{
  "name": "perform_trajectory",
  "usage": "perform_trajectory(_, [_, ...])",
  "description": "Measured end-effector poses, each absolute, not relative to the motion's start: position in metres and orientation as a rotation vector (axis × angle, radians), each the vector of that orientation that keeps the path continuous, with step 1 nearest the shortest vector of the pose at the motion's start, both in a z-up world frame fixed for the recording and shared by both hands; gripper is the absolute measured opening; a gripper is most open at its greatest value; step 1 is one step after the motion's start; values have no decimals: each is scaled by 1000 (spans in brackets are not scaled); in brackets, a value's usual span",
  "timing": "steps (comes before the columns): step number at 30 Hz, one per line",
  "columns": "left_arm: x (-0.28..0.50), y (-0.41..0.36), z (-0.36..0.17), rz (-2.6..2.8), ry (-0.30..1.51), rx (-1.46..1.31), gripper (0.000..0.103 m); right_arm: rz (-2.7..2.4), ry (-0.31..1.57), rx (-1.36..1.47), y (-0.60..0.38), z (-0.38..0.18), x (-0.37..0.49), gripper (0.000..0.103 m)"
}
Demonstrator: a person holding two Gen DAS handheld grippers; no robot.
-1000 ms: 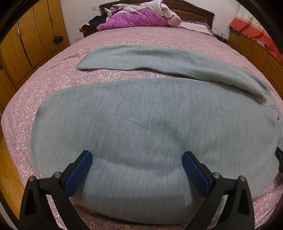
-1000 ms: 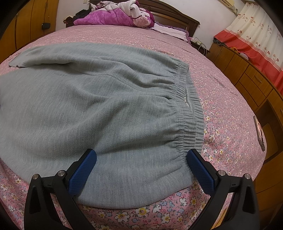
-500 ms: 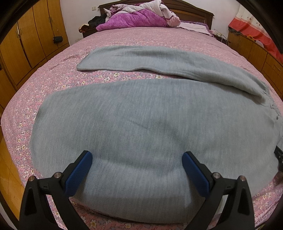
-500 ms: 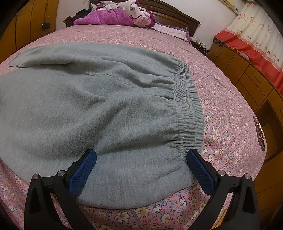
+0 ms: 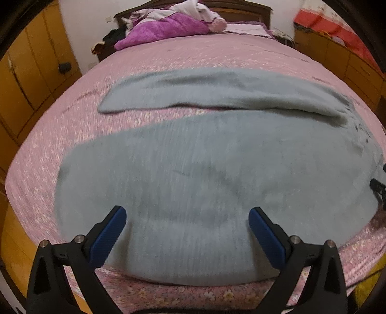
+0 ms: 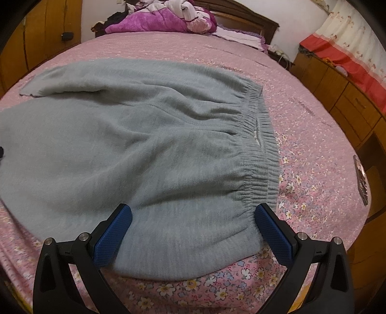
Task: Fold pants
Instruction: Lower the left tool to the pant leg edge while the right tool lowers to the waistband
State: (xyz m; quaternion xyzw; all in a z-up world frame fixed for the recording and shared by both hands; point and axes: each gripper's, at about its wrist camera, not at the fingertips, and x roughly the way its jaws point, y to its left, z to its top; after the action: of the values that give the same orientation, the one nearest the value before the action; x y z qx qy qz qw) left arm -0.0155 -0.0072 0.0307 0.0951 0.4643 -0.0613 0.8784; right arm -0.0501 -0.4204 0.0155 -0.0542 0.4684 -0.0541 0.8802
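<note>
- Grey fleece pants point(image 5: 207, 169) lie spread flat on the pink floral bedspread point(image 5: 217, 53), and they fill the middle and lower part of both views.
- Left view: it has pulled back and up since half a second ago. The far leg point(image 5: 217, 89) now sits lower in the frame, more bedspread shows above it, and the whole picture is smeared with motion blur.
- The left gripper point(image 5: 187, 225) hangs at the bottom centre, jaws spread wide, nothing between the blue pads point(image 5: 108, 238). Only the near leg's cloth lies beyond them; I can't tell whether the tips touch it.
- Right view: a smaller shift than on the left. The frame has lifted a little, and the cuff of the far leg point(image 6: 31, 89) now clears the upper left edge, with more pink showing beside it.
- The elastic waistband point(image 6: 263, 145) runs down the right of centre, gathered and puckered, its lower end close by the right-hand pad.
- The right gripper point(image 6: 193, 223) matches its partner: jaws fully apart, gripping nothing, poised over the near hip corner of the pants.
- A purple quilt point(image 6: 156, 23) is heaped at the headboard, top centre.
- Wooden wardrobe doors point(image 5: 29, 72) stand along the left edge.
- A red-trimmed curtain point(image 6: 349, 48) hangs at upper right.
</note>
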Motion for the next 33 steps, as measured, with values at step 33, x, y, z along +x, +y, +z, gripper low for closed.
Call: perform_trajectory(33, [146, -62, 152, -177, 850, 255, 103, 26, 841, 24, -482, 135, 53, 99])
